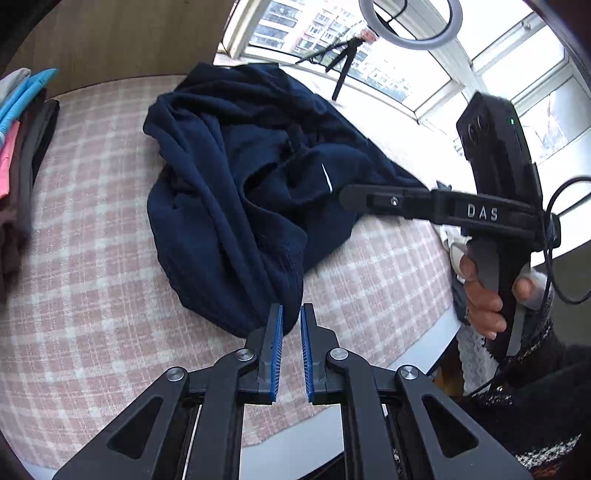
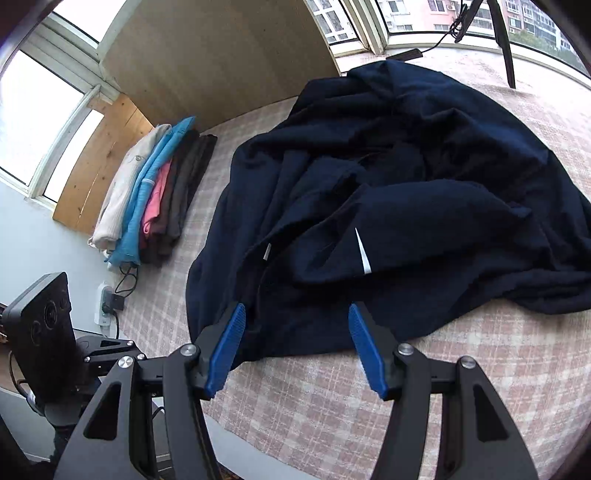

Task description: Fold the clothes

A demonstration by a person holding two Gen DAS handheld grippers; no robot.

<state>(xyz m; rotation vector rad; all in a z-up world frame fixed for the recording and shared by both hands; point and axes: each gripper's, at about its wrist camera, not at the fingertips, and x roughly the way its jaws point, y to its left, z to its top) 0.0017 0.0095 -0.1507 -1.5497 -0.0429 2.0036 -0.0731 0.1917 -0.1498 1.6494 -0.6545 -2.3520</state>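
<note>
A dark blue garment (image 2: 388, 206) lies crumpled in a heap on a surface covered with a pink-and-white checked cloth (image 2: 461, 369); whether this surface is a desk or a bed cannot be told. A short white stripe (image 2: 363, 252) marks one upper fold of the garment. The left gripper (image 1: 291, 325) has its blue-padded jaws nearly closed and clenched on the near edge of the garment, a tongue of dark fabric passing between the pads. The right gripper (image 2: 295, 325) hovers over the near hem of the garment with its jaws spread wide and released, nothing pressed between them. In the left wrist view, a hand (image 1: 484, 295) grips the handle of the right gripper. A stack of folded clothes (image 2: 155, 195), cream, light blue, pink and dark, rests at the far left edge of the cloth, well apart from the garment. Windows (image 2: 406, 18) run behind the scene.
</note>
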